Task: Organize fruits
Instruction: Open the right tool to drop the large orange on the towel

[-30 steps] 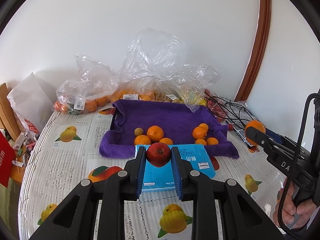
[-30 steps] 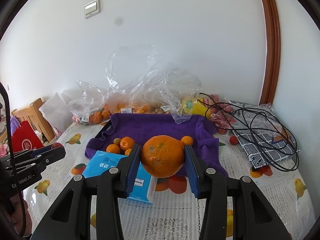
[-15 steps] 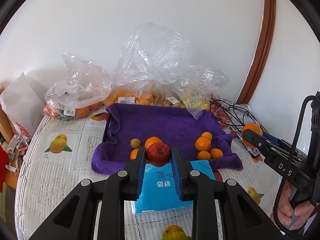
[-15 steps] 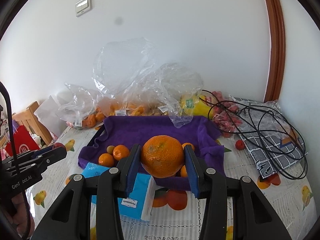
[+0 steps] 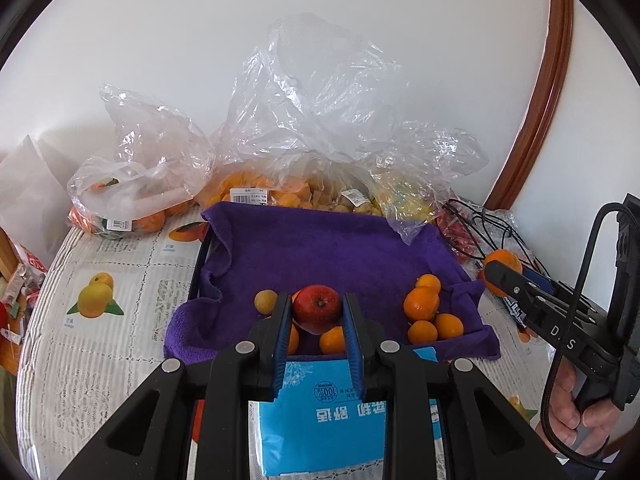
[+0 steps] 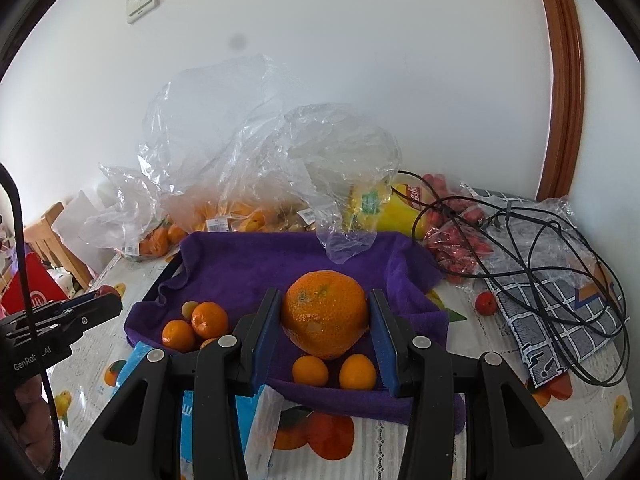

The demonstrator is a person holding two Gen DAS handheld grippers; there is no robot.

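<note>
Both tools moved in over purple towel-lined tray (image 5: 320, 248). Left tool (image 5: 316, 320) clamped on red apple (image 5: 317, 307), right tool (image 6: 324, 324) clamped on large orange (image 6: 325, 314). Drop-off likely next.

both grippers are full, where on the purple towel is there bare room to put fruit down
Bare room: the back half of the purple towel, up to the plastic bags, and the middle strip between the two small orange clusters. The front edge by the blue packet is crowded.
</note>
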